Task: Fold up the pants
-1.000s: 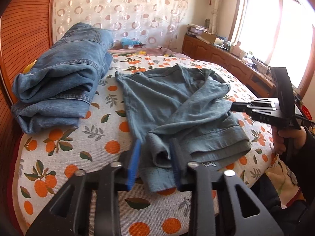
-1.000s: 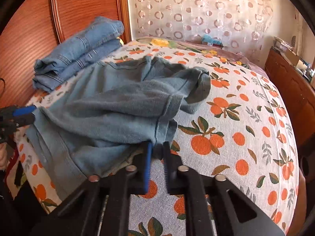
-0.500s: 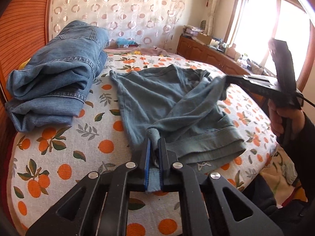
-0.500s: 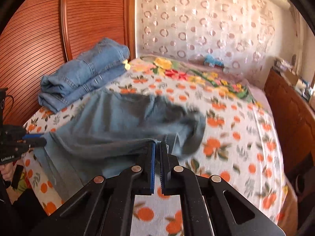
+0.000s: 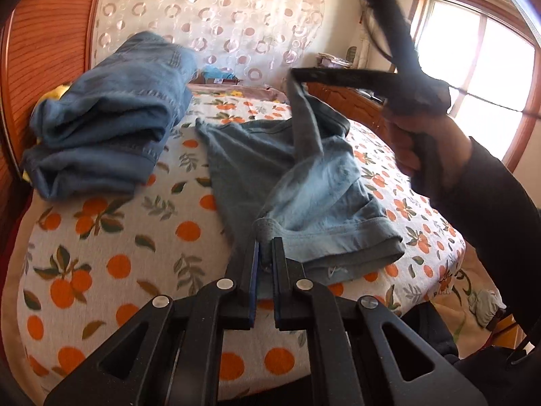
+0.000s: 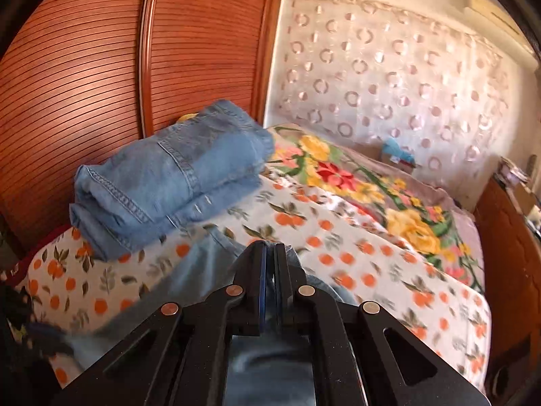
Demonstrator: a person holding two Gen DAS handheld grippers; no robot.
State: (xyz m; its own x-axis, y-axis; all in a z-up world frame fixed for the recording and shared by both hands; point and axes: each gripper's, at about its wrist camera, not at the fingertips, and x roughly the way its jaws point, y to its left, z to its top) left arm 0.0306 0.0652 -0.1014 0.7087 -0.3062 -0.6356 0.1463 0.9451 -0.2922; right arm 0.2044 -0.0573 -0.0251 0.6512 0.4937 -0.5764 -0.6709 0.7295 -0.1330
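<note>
Grey-blue pants lie partly folded on the orange-print bedspread. My left gripper is shut on the near hem corner of the pants, low over the bed. My right gripper is shut on another edge of the pants and holds it high above the bed, so the cloth hangs down from it. In the right wrist view my right gripper is shut with blue cloth between the pads, and the pants trail below it.
A stack of folded blue jeans lies at the far left by the wooden headboard; it also shows in the right wrist view. A floral blanket lies further back. A wooden dresser and a window are at the right.
My right gripper has lifted its edge of the pants high above the bed. My left gripper, which shut on the hem a second ago, stays low.
</note>
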